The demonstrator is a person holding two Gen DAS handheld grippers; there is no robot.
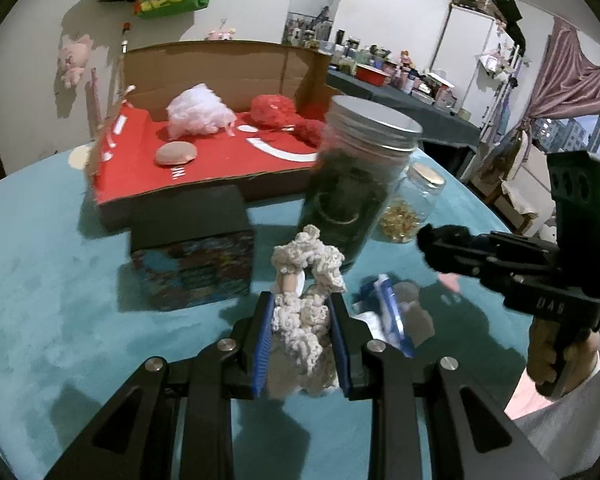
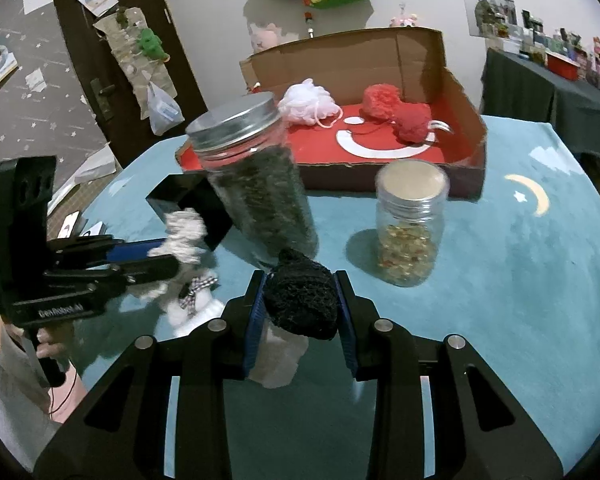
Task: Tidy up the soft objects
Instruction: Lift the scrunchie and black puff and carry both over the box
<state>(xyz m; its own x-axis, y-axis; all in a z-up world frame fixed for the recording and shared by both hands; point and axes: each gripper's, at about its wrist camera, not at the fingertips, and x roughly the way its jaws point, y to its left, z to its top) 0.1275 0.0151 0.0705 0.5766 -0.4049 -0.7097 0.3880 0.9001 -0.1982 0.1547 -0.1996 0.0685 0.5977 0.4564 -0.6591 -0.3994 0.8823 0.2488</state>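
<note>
My left gripper [image 1: 302, 300] is shut on a cream crocheted scrunchie [image 1: 308, 276], held above the teal table; the same scrunchie [image 2: 184, 228] shows blurred in the right wrist view. My right gripper [image 2: 300, 280] is shut on a black knitted scrunchie [image 2: 300, 300], also seen at the tip of that gripper [image 1: 440, 240] from the left. The cardboard box [image 1: 220, 68] with a red floor holds a white mesh pouf [image 1: 198, 114], red yarn pompoms [image 1: 276, 110] and a beige pad [image 1: 176, 154].
A tall jar of dark contents [image 1: 356, 184] and a small jar with yellow bits [image 2: 410, 228] stand in front of the box. A black-topped colourful box [image 1: 192, 248] sits left. A white plush item with a checked ribbon [image 2: 198, 304] and a blue-white packet [image 1: 388, 312] lie below.
</note>
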